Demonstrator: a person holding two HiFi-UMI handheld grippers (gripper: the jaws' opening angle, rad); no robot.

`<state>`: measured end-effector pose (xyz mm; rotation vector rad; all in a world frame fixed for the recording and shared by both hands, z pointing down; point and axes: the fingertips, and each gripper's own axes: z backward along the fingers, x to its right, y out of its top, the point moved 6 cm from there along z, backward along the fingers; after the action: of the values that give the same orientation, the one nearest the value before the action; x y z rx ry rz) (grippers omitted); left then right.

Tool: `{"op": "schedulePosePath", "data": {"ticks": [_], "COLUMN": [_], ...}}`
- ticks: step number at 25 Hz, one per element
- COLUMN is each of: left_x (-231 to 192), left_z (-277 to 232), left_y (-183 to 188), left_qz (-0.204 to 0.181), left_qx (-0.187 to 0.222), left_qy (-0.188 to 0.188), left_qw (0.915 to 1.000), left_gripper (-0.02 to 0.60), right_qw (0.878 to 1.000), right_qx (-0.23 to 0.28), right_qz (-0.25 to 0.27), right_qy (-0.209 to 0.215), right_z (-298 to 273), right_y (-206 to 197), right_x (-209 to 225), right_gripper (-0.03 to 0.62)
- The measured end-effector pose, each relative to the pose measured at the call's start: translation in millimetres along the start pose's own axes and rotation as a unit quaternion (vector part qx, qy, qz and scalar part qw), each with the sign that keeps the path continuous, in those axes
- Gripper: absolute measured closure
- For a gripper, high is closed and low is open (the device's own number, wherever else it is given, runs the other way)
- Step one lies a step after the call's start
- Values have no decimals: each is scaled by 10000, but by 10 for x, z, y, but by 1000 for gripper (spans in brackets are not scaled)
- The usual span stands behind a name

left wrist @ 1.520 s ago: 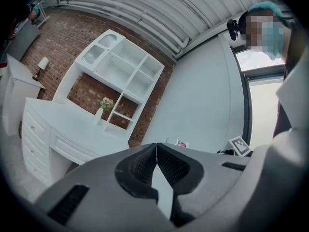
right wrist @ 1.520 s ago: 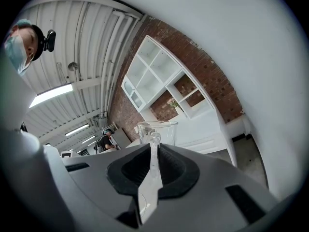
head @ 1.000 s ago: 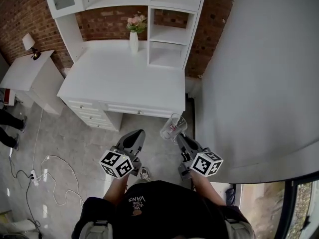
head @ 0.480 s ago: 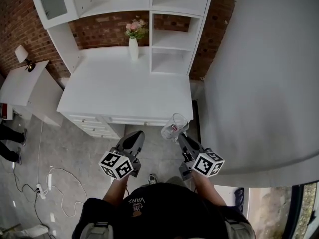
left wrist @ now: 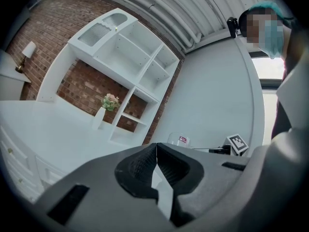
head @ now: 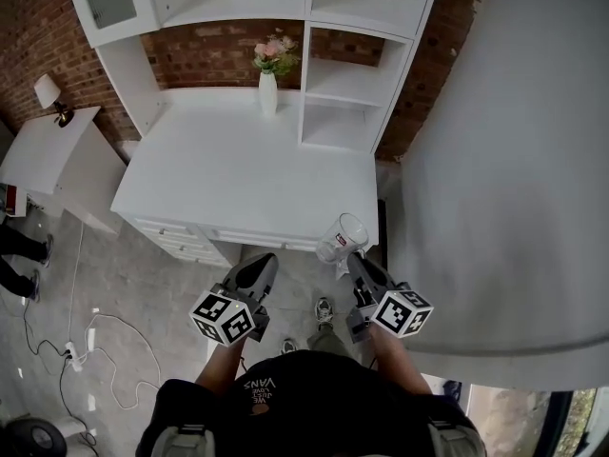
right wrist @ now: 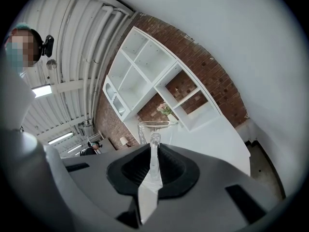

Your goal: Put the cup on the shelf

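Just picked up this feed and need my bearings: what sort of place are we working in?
Likely a home-study set inside a studio or workshop: white desk and shelf unit against a brick wall, a flower vase, but a ribbed industrial ceiling overhead.

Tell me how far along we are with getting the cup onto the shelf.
Done: the cup is picked up, the right claw shut on it. In hand: it hangs in the air by the front edge of the desk. To do: reach the shelf unit at the desk's back, set the cup down, release. The left claw is shut and empty.
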<state>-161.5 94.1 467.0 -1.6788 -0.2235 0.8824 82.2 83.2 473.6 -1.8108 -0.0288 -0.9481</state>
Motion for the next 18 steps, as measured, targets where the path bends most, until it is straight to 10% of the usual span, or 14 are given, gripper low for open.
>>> {"op": "schedulePosePath", "data": {"ticks": [18], "left_x": [-319], "left_z": [-1296], "left_y": [350], "left_qz": [-58], "left_qx": [422], "left_qy": [608], "left_qw": [9972], "left_gripper": [574], "right_qw": [9976], "right_qx": [-461], "right_qz": [158], "right_qy": [484], "right_z": [-975], "right_y": [934], "right_x": [987], "right_gripper": [563]}}
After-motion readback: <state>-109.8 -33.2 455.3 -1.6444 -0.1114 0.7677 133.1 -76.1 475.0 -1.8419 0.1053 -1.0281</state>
